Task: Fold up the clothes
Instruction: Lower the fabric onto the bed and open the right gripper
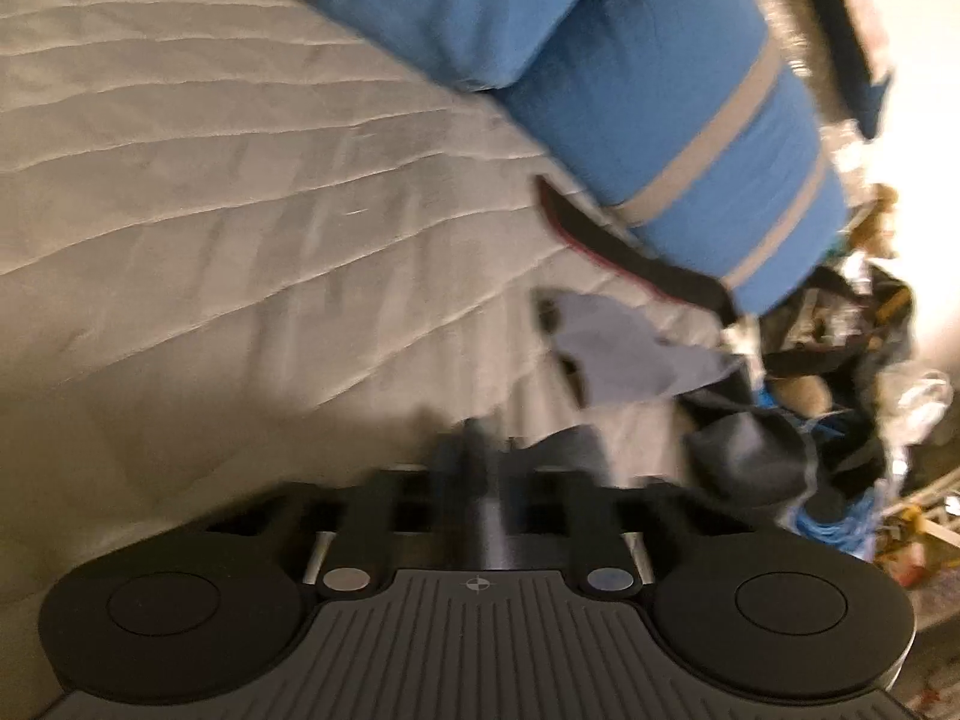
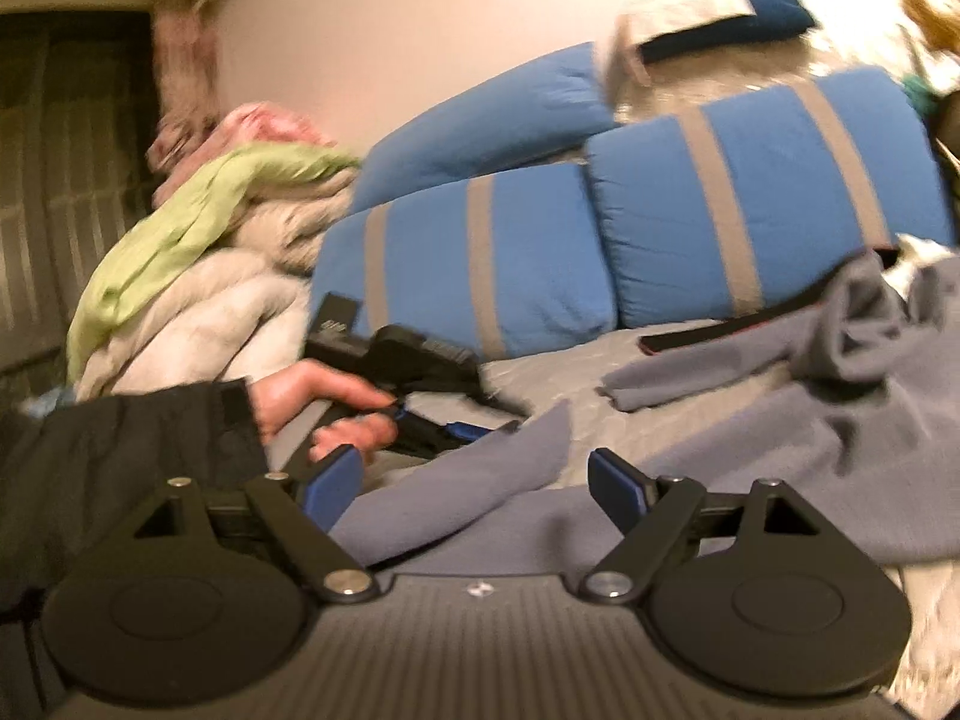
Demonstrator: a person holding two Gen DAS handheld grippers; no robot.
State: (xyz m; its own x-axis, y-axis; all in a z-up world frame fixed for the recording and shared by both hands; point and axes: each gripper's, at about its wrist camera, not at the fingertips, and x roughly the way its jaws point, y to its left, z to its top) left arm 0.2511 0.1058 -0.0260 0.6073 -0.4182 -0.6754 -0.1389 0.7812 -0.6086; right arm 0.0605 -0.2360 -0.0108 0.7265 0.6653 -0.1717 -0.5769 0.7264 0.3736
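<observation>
A grey-blue garment [image 2: 750,420] lies crumpled across the bed, with one pointed flap reaching toward the left. My right gripper [image 2: 474,489] is open just above that flap, its blue pads [image 2: 333,486] wide apart and not pressing the cloth. A hand [image 2: 318,396] holds my left gripper [image 2: 480,429] low on the bed at the flap's tip. In the left wrist view the left gripper [image 1: 480,450] has its fingers together, and dark grey cloth [image 1: 570,450] bunches right beside them. More of the garment [image 1: 612,354] lies further out.
Blue pillows with grey stripes [image 2: 480,264] [image 1: 690,120] line the far side of the white quilted bed cover [image 1: 210,180]. A black strap [image 2: 720,324] lies in front of them. A pile of laundry with a green cloth [image 2: 198,222] sits at the left. Clutter [image 1: 840,390] crowds the bed's edge.
</observation>
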